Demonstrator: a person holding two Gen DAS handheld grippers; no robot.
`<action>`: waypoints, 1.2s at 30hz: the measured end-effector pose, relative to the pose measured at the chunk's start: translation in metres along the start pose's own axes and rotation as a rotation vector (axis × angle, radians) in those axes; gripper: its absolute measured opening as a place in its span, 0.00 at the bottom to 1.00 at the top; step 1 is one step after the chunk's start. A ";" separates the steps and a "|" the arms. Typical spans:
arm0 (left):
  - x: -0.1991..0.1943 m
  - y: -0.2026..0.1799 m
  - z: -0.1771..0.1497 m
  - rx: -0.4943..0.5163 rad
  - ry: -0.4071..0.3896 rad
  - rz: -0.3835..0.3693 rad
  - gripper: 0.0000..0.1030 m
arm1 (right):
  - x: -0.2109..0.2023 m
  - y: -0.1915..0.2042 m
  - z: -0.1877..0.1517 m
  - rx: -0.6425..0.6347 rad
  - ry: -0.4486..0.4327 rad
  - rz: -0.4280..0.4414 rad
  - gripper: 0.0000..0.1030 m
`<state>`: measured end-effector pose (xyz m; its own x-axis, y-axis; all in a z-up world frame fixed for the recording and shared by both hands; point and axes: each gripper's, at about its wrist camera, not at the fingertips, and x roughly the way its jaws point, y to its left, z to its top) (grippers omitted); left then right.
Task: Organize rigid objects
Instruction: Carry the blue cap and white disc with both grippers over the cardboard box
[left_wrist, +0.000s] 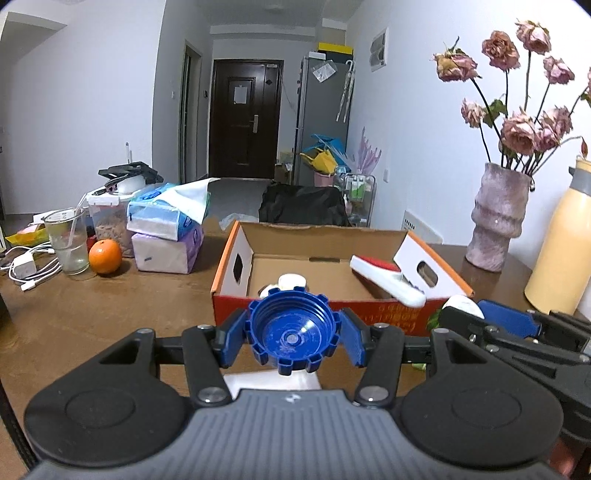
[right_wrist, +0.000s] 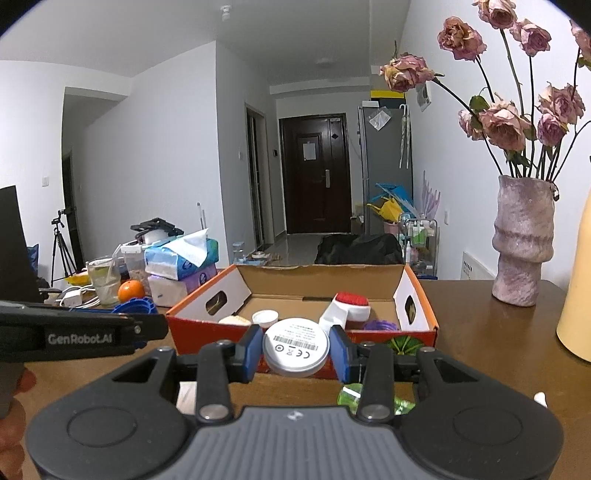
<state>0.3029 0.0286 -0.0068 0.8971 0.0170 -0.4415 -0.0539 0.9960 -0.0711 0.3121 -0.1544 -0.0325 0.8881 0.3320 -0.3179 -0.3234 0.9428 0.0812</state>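
From the left wrist camera, the left gripper (left_wrist: 291, 338) is pinched narrowly on a blue notched cap (left_wrist: 291, 332), its hollow side facing the lens, carried clear of the table (left_wrist: 92, 314) just short of the open cardboard box (left_wrist: 369, 314). Inside the box a white and red brush (left_wrist: 384, 280) leans toward the right wall and a small white cap (left_wrist: 291, 281) sits near the front. Over to the right wrist camera: the right gripper (right_wrist: 295, 350) is clamped tight on a white round disc (right_wrist: 295, 347), barcode label facing us, also right at the box's near wall, with a purple item (right_wrist: 380, 325) in the right corner. This looks like the carry step, 2 pieces on their way in. Next, I'd say each gripper needs to clear the front wall, find bare cardboard, then let go.
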 end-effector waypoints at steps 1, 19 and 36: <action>0.002 0.000 0.002 -0.006 -0.001 0.001 0.54 | 0.002 0.000 0.002 0.001 -0.003 0.000 0.37; 0.048 0.003 0.035 -0.076 -0.028 0.008 0.54 | 0.052 -0.012 0.026 0.039 -0.024 -0.008 0.37; 0.104 0.014 0.056 -0.099 -0.017 0.030 0.53 | 0.115 -0.015 0.040 0.044 0.001 -0.013 0.37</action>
<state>0.4202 0.0491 -0.0041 0.9016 0.0494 -0.4297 -0.1233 0.9816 -0.1461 0.4324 -0.1288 -0.0325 0.8918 0.3194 -0.3204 -0.2968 0.9476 0.1184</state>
